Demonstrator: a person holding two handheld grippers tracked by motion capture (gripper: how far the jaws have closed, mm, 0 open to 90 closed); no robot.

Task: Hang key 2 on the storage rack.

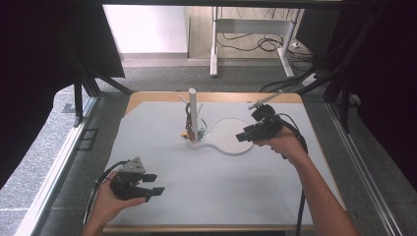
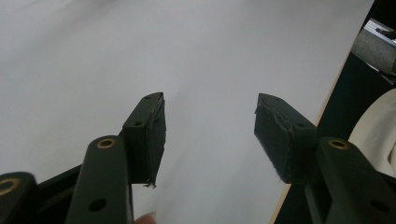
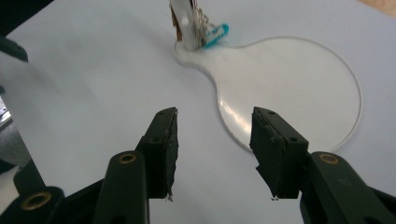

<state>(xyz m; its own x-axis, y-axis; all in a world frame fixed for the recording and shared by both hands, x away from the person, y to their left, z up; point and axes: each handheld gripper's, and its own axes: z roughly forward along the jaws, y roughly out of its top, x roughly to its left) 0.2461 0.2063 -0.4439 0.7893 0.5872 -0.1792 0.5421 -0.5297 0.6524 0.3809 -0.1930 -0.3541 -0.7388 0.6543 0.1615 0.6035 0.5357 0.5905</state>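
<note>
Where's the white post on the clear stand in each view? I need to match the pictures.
High view: white post upright at table centre, left of the right gripper.
Left gripper view: not in it.
Right gripper view: post base at top centre.
Shared landmark: clear round plate.

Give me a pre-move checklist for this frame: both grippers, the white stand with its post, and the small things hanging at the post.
1. Right gripper jaws open, nothing between them: ok.
2. Left gripper jaws open and empty, above bare table: ok.
3. Stand lies flat on the table, post upright: ok.
4. Right gripper aimed toward the stand's round base, apart from it: ok.
5. Small items at the post, among them a blue clip: hanging or resting, cannot tell.
6. Cable trails along the right forearm, away from the stand: ok.
</note>
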